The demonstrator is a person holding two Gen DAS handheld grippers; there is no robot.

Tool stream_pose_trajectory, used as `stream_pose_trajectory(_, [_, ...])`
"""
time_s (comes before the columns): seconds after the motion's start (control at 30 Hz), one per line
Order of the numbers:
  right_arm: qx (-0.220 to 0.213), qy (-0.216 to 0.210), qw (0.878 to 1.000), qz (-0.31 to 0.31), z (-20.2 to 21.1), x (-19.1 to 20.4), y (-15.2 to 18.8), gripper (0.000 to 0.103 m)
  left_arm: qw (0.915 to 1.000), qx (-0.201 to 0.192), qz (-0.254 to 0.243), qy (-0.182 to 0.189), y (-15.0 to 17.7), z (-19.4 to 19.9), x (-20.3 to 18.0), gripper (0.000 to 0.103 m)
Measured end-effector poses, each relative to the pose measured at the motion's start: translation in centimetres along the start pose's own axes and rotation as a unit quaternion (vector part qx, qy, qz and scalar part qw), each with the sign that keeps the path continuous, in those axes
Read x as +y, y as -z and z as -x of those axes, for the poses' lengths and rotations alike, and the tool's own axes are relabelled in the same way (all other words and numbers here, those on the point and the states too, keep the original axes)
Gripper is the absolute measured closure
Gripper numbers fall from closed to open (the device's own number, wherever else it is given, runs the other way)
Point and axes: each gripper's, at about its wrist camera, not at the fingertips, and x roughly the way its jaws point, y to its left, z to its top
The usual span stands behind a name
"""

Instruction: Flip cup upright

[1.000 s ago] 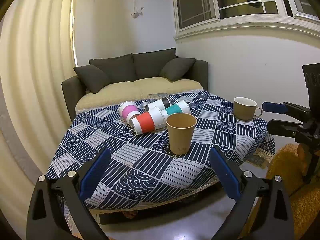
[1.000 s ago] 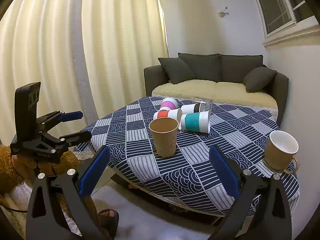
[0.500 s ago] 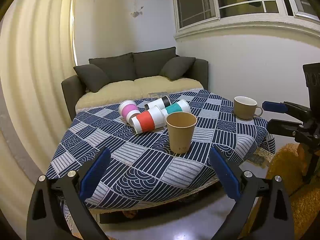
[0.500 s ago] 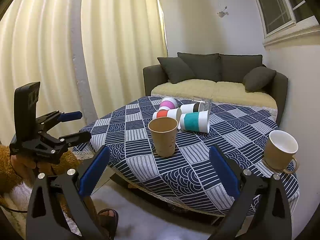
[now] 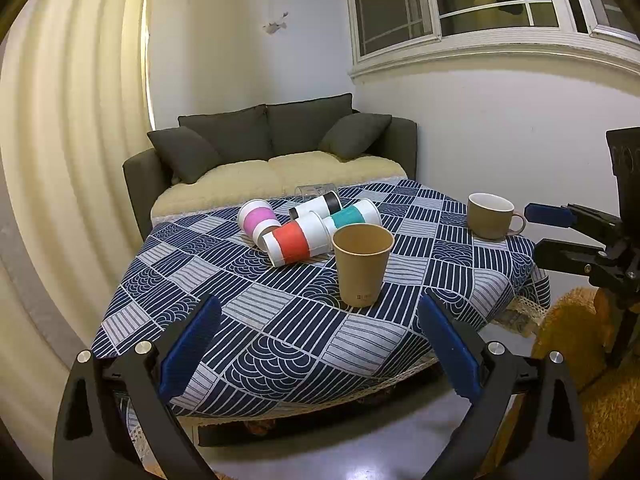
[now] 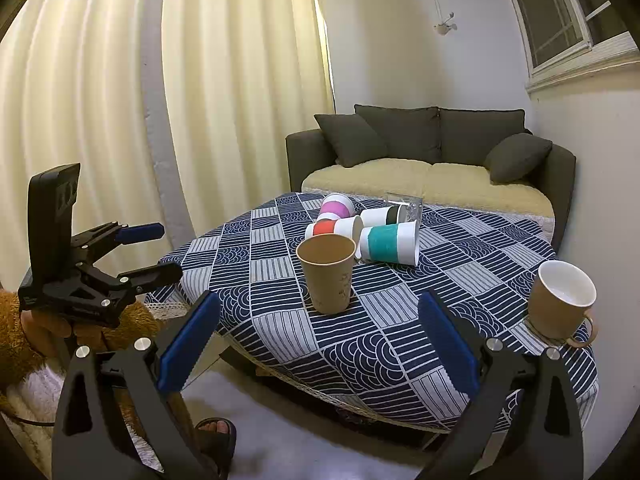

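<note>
Brown cup point(image 5: 362, 268) stands upright on the surface point(image 5: 280, 332); four banded cups point(image 5: 298, 242) lie sideways; both tongs point(image 5: 320, 356) spread, holding nothing

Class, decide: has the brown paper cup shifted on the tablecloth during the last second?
No. The brown paper cup stands upright on the same striped patch of the tablecloth, just before the red-banded cup.

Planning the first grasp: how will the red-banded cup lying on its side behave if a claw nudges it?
The red-banded cup lies on its side, so it would probably roll, curving because it tapers. It looks like light paper, so it may skid on the tablecloth and dent under a hard squeeze. The pink-banded cup and teal-banded cup close by could block it.
</note>
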Motion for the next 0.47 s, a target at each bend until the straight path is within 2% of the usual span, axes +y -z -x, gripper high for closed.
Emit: stream_pose_trajectory(0.47, [0.001, 0.000, 1.000, 0.000, 0.00, -0.04, -0.03, 0.005, 1.0000, 0.003, 0.000, 0.000, -0.15, -0.02, -0.15, 0.007])
